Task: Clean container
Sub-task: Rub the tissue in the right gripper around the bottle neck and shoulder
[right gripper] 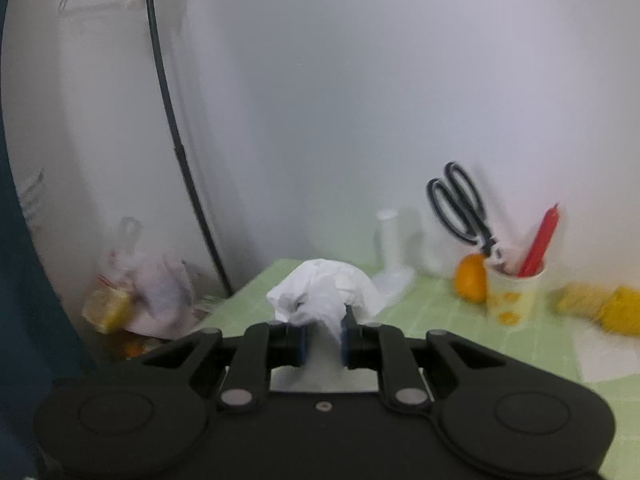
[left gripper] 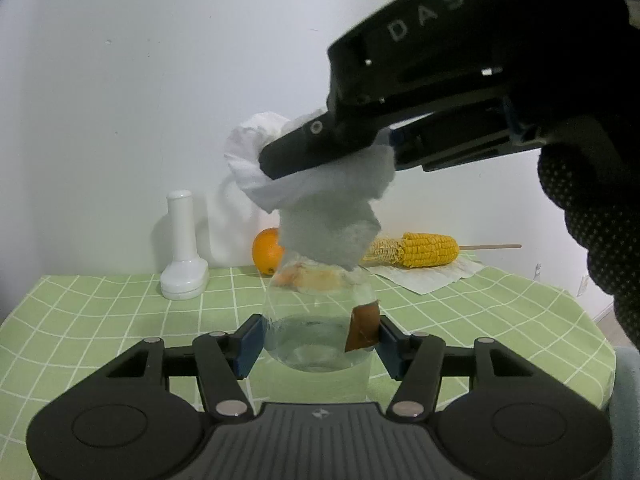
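Left tool (left gripper: 318, 338) holds the clear container (left gripper: 316, 320) between its two blue pads, one pad on each side of the wall. This container stands low in the left wrist view, above the green checked counter (left gripper: 100, 312); I cannot tell if its bottom touches the cloth. On its right wall sits a brown label or stain (left gripper: 363, 328), and orange dirt shows near its top.

Above the container's mouth hangs a crumpled white paper towel (left gripper: 320, 196), and its lower end reaches down to the opening. The right tool (left gripper: 276, 160) comes from the upper right and is closed on this towel; in the right wrist view the towel (right gripper: 324, 294) is pinched between the narrow fingers of the tool (right gripper: 323, 340). A hand in a black dotted glove (left gripper: 592, 216) is at the right edge.

Further back on the counter stand a white bottle-shaped object (left gripper: 183, 248) and an orange (left gripper: 267, 252), and beside them a corn cob on a stick (left gripper: 424, 250) lies on a sheet of white paper (left gripper: 432, 280), all near the white wall. The right wrist view, which is blurred, shows also a paper cup (right gripper: 512, 296) with black scissors (right gripper: 464, 212) and a red item (right gripper: 540, 240) in it, just beside the orange. At the left, off the counter, is a plastic bag (right gripper: 136, 284).
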Tool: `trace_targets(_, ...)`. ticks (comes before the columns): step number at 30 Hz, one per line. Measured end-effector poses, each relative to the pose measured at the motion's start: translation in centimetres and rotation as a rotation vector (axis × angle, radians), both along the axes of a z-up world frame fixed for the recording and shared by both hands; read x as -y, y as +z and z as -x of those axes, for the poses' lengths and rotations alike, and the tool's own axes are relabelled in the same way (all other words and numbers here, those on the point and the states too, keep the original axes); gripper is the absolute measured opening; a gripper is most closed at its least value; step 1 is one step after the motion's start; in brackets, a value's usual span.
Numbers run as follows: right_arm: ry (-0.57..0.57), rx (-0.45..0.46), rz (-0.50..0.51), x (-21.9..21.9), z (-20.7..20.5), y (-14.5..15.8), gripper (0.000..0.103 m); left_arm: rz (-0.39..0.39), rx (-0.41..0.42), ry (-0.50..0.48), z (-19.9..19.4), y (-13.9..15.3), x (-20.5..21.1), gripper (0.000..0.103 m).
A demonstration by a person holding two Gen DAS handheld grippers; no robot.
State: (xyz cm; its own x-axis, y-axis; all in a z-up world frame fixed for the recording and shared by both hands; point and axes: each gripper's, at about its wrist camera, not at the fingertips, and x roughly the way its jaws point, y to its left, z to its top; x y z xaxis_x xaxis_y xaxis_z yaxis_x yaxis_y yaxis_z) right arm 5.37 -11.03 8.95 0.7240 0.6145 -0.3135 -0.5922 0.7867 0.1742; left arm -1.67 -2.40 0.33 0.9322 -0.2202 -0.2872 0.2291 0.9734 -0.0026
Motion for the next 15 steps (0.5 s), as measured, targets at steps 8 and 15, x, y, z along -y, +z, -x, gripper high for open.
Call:
trace_targets(8,-0.114,0.051,0.021,1.2,0.0,-0.4,0.016,0.003,-0.001,0.002,0.2,0.2,-0.1,0.06)
trace_targets(15,-0.044,0.035,-0.048,1.1,0.5,-0.4,0.016,0.007,-0.004,0.004,-0.1,0.1,-0.2,0.06)
